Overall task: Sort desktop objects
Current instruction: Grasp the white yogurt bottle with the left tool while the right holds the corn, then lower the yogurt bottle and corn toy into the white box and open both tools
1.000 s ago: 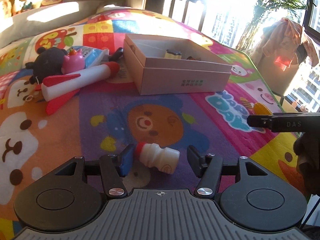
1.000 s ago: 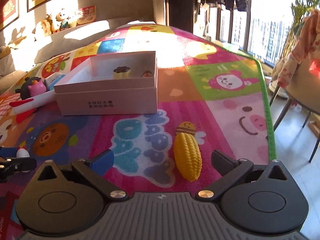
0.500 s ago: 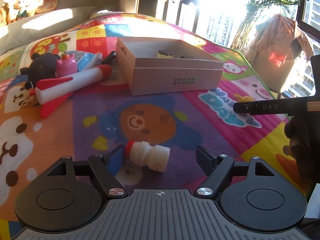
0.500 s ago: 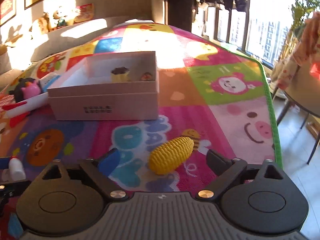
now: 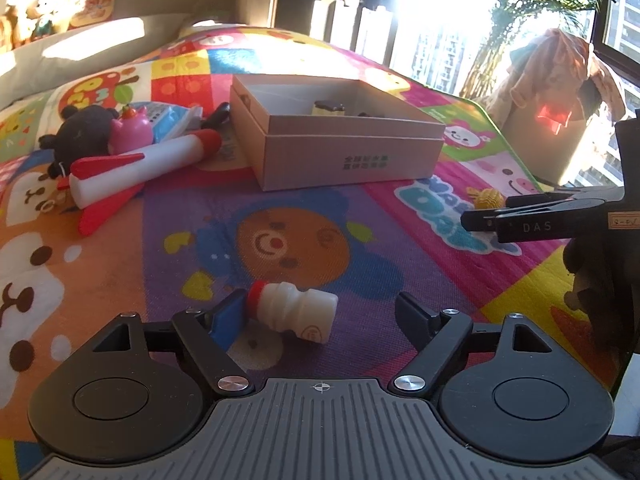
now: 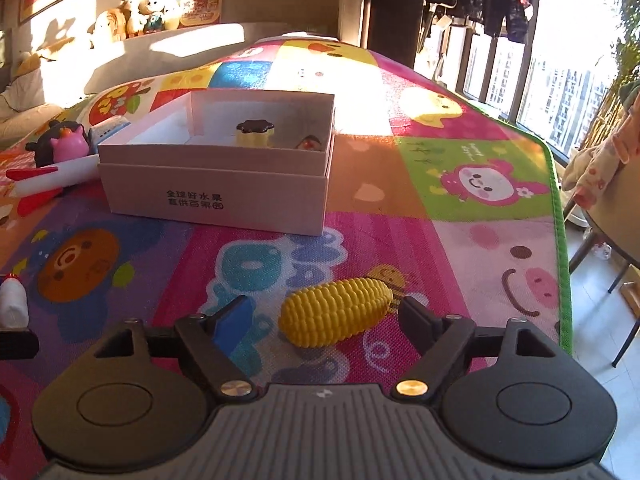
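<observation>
Left gripper [image 5: 320,312] is low over the play mat [image 5: 120,272], jaws spread wide, holding nothing. The little white bottle [image 5: 296,314] with the red cap lies on its side between them, cap right up against the blue-padded finger at 9 o'clock, possibly touching, base well short of the black finger at 3 o'clock.

Over on the other side, the right gripper [image 6: 326,316] is just as wide open and also empty. The yellow toy corn [image 6: 336,312] lies on its side between its fingers, its far end just beside the black finger at 3 o'clock, a clear gap to the blue pad at 9 o'clock.

Up at 12 o'clock in both views sits the open cardboard box [image 6: 216,196], a pudding toy [image 6: 254,132] already inside. At 10 o'clock from the left gripper, the toy rocket [image 5: 136,172] and black plush [image 5: 80,136] lie beside the box.
</observation>
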Demonstrator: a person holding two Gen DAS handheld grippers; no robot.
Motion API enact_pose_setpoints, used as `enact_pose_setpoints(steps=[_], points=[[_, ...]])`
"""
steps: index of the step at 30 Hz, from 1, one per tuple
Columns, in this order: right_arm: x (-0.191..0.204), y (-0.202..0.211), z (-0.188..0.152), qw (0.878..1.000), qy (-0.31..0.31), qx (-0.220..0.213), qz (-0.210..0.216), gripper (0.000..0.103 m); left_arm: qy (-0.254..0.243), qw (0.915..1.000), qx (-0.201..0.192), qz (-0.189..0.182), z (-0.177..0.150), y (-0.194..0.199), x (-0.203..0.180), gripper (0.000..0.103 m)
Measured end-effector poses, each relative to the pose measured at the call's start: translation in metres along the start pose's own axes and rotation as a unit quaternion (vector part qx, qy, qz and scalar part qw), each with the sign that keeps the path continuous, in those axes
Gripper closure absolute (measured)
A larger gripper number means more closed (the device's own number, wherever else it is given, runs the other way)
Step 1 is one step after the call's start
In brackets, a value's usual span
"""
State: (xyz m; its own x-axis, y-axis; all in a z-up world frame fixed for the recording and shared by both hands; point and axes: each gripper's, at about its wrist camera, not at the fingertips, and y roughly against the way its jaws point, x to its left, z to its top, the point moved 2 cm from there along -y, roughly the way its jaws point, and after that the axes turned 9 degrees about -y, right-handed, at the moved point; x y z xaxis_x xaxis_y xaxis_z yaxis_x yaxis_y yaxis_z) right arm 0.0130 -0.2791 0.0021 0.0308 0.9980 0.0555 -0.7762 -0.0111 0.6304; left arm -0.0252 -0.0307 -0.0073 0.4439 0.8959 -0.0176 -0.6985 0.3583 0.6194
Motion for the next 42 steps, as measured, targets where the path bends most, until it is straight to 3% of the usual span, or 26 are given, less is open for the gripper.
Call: enact_pose_setpoints(steps=[4,8,16,25,26,28,29,36,42], points=[[-0.003,0.007,-0.003,0.998,-0.035,0.019,0.054,0.022,-0.002,1.0000,0.001,0.000,0.000,0.000,0.000,0.017],[0.001,0.015,-0.003,0.995,-0.038,0.006,0.088,0.022,-0.001,1.0000,0.000,-0.001,-0.001,0.000,0.000,0.017],[-0.007,0.012,0.006,0.998,0.025,-0.028,0.044,0.019,-0.001,1.0000,0.000,-0.003,-0.001,0.000,0.000,0.014],[-0.017,-0.022,0.020,0.996,0.033,0.008,0.084,0.020,-0.004,1.0000,0.001,-0.001,-0.001,0.000,-0.001,0.014],[-0.016,-0.024,0.020,0.995,0.033,0.014,0.088,0.021,-0.004,1.0000,0.001,-0.001,-0.001,0.000,-0.001,0.014],[-0.013,-0.025,0.018,0.995,0.037,0.017,0.094,0.036,-0.003,1.0000,0.001,-0.003,-0.001,0.000,-0.001,0.013],[-0.012,-0.024,0.018,0.995,0.038,0.019,0.091,0.038,-0.003,1.0000,0.001,-0.003,-0.001,0.000,-0.001,0.013],[-0.011,0.009,0.014,0.995,-0.009,0.013,0.093,0.038,-0.011,0.9999,0.005,-0.005,0.001,0.000,-0.002,0.013],[0.002,0.044,0.009,0.993,-0.006,0.008,0.115,0.037,-0.030,0.9995,0.007,-0.011,0.000,0.003,-0.008,0.029]])
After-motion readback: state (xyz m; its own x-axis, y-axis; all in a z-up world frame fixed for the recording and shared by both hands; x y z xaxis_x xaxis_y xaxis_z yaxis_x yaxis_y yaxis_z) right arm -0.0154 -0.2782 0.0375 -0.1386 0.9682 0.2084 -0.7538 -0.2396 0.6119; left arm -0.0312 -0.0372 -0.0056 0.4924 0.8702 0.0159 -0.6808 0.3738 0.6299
